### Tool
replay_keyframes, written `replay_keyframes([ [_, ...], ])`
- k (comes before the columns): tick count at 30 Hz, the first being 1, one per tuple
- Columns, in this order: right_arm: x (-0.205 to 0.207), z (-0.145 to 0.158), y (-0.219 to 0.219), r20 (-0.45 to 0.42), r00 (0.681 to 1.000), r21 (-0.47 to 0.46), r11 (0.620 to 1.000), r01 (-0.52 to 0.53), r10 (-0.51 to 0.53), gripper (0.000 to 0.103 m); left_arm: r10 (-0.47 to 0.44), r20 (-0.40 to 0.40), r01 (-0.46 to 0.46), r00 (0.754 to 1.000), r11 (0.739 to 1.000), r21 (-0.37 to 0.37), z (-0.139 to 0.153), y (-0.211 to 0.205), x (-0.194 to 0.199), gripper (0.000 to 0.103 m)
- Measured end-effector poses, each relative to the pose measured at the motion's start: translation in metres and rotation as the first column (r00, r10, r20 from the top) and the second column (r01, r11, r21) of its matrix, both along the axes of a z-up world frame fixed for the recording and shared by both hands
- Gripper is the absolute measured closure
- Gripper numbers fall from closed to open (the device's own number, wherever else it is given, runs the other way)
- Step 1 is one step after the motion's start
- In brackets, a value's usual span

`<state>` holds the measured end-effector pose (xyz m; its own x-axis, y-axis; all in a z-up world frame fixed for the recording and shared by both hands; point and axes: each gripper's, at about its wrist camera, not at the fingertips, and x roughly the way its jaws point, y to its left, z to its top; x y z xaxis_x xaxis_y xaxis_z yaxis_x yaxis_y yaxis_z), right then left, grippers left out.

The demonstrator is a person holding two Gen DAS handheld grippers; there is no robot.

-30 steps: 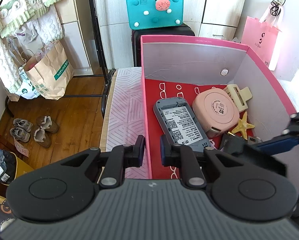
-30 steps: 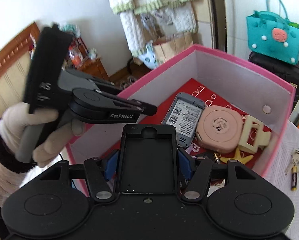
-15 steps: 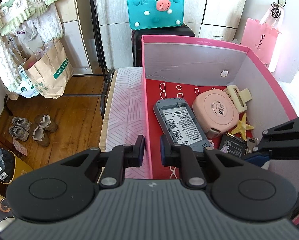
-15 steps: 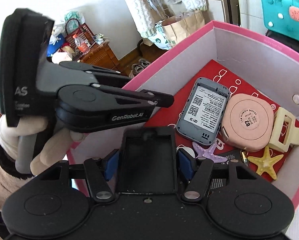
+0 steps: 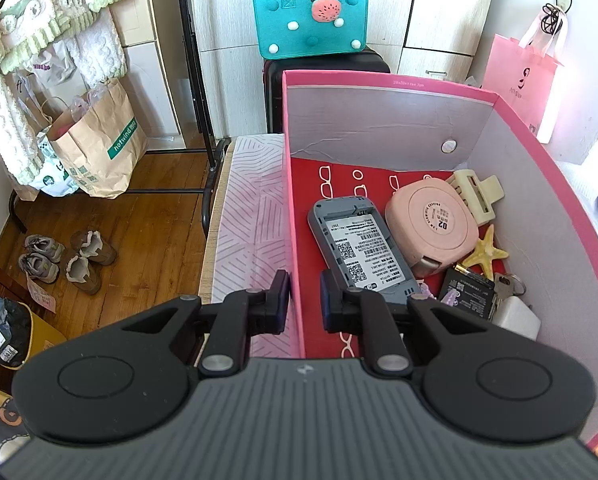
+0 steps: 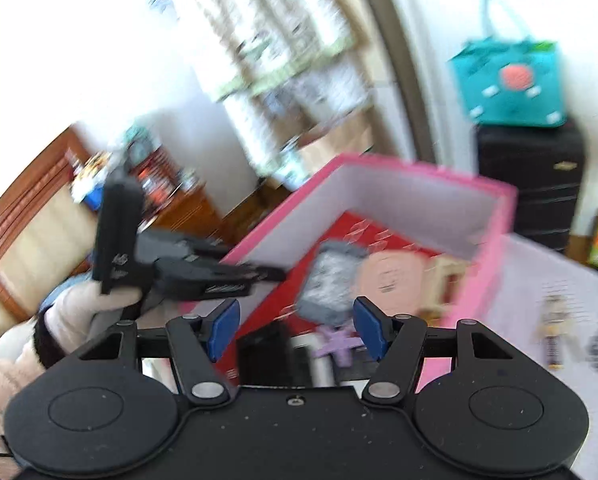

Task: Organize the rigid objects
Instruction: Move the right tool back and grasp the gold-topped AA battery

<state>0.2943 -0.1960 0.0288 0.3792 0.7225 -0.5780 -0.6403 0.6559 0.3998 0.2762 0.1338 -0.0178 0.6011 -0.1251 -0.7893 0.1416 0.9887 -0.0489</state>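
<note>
A pink box point(image 5: 531, 148) holds a grey router point(image 5: 363, 248), a round pink case point(image 5: 431, 224), a cream hair clip point(image 5: 477, 192), a yellow starfish point(image 5: 489, 256), a black battery point(image 5: 467, 292), keys and a white block point(image 5: 515, 316). My left gripper point(image 5: 303, 304) is shut on the box's left wall point(image 5: 293, 240). My right gripper point(image 6: 295, 328) is open and empty above the box's near end; this view is blurred. A black cover point(image 6: 265, 356) lies in the box below it, beside a purple starfish point(image 6: 339, 342).
The box stands on a table with a pink striped cloth point(image 5: 247, 216). A key and small items point(image 6: 555, 336) lie on the cloth right of the box. A teal bag point(image 5: 311, 20) on a black suitcase stands behind. Wooden floor with shoes point(image 5: 59, 256) lies left.
My right gripper has opened and let go of the black cover, which now lies in the box. It has pulled back and up. The left gripper has stayed on the box wall.
</note>
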Motion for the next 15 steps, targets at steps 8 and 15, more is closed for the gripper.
replay_keyframes([
  [8, 0.010, -0.033, -0.065, 0.109, 0.965, -0.103, 0.963, 0.251, -0.240, 0.035, -0.001, 0.000, 0.001, 1.000, 1.000, 0.003, 0.000, 0.000, 0.000, 0.089],
  [15, 0.022, -0.086, -0.086, 0.178, 0.926, -0.136, 0.924, 0.357, -0.331, 0.036, 0.000, 0.000, 0.000, 1.000, 1.000, 0.003, 0.000, 0.000, 0.000, 0.089],
])
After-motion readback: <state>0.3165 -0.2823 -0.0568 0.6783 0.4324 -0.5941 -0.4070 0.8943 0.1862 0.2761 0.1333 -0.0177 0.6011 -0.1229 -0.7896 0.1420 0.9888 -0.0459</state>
